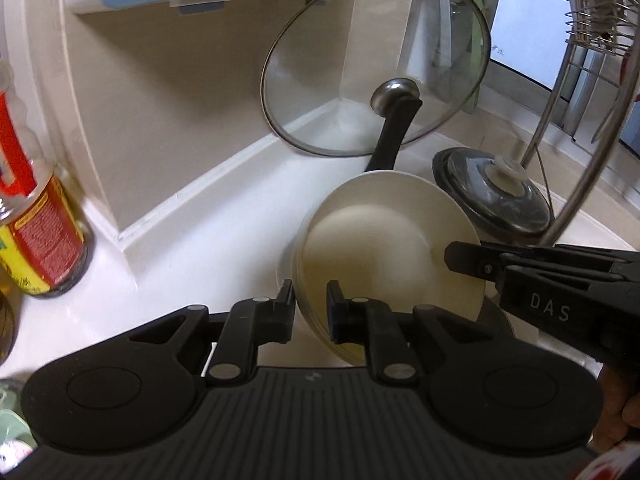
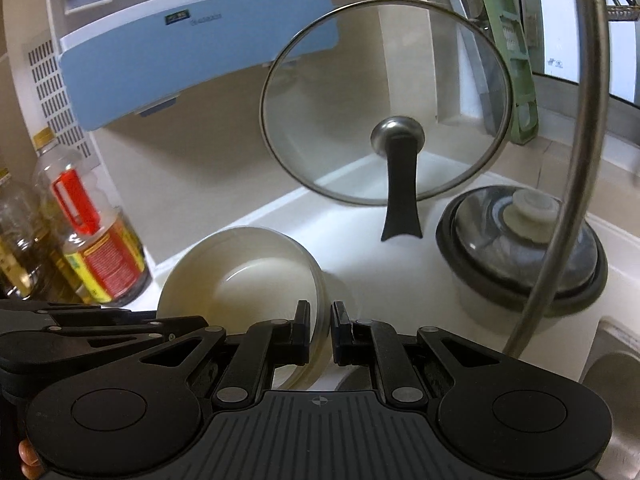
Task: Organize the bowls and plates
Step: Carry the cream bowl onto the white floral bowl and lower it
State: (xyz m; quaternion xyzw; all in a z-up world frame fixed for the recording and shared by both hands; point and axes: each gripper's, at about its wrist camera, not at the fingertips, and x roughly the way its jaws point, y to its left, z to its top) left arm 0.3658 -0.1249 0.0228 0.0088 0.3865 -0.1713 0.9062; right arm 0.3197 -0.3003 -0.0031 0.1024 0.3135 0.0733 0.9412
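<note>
surface: glossy white countertop (image 2: 280,216) | left edge: clear plastic oil bottles with red-yellow labels (image 2: 96,248) are stood | right: dark-rimmed pot under glass lid (image 2: 520,248) is set | corner: large glass lid on black stand (image 2: 386,100) is propped

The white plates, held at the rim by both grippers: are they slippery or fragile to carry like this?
The white plates look glazed, so the left gripper and right gripper, each pinching only an edge, might slip. They appear ceramic, so probably rigid but breakable if dropped.
</note>
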